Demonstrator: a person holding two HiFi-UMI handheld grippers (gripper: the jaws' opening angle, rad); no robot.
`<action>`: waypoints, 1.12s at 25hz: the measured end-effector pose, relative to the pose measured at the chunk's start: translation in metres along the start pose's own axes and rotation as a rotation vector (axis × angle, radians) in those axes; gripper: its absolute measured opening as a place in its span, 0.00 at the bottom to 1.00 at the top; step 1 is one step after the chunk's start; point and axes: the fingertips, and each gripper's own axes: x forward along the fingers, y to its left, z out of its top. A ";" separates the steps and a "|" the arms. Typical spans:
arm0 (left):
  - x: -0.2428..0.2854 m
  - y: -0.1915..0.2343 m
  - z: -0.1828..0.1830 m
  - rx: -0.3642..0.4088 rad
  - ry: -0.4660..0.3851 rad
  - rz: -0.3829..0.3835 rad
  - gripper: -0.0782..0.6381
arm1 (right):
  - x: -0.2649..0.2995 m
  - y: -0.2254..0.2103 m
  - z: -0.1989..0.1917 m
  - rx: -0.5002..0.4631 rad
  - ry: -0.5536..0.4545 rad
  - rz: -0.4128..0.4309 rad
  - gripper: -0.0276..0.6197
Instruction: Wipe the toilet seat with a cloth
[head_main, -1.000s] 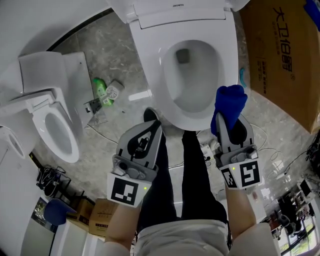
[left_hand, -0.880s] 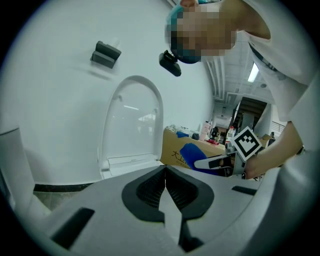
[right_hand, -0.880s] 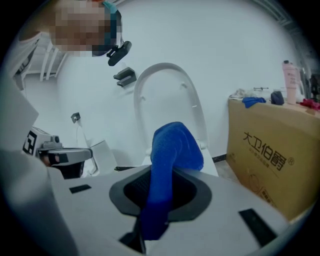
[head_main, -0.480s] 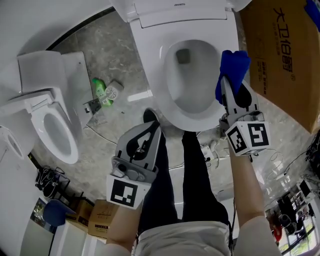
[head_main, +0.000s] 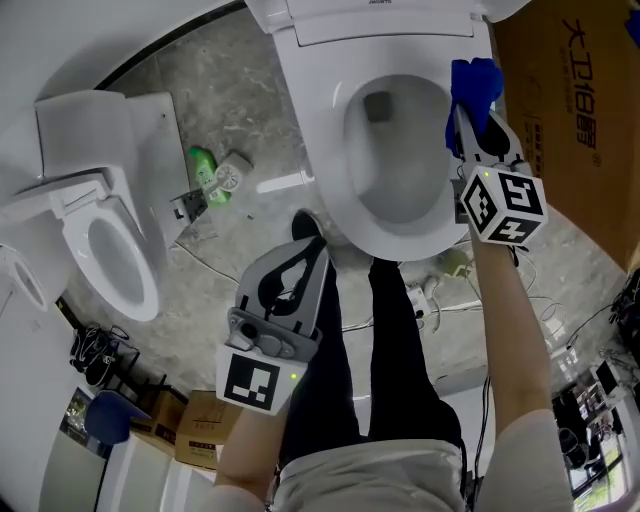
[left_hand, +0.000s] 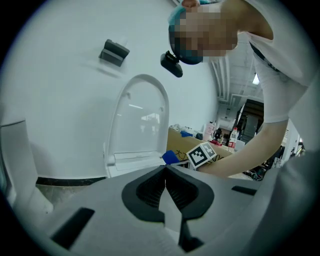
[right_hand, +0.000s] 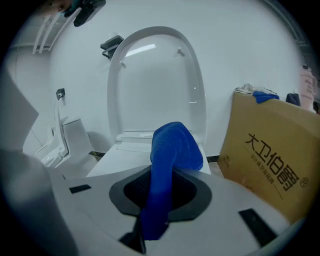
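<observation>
Over grey stone flooring (head_main: 240, 90), the blue cloth (head_main: 474, 82) is being clamped by the right gripper (head_main: 463, 118) and seemingly pressed onto the toilet seat's (head_main: 328, 170) right rim, while the left gripper (head_main: 308, 255) is being held closed, empty, before the bowl.

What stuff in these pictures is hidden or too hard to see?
1. Head view: whether the blue cloth touches the toilet seat; the cloth and right gripper cover that spot.
2. Head view: the green bottle label, too small to read.
3. Head view: the cardboard box, cut off by the right edge.
</observation>
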 end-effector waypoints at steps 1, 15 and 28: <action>0.000 0.002 0.000 -0.003 -0.001 0.001 0.12 | 0.007 -0.002 -0.002 -0.012 0.015 0.000 0.15; 0.005 0.011 -0.002 -0.028 0.012 -0.012 0.12 | 0.073 -0.030 -0.021 -0.014 0.195 -0.125 0.15; 0.002 0.021 -0.009 -0.046 0.021 -0.005 0.12 | 0.082 -0.034 -0.033 0.003 0.265 -0.123 0.15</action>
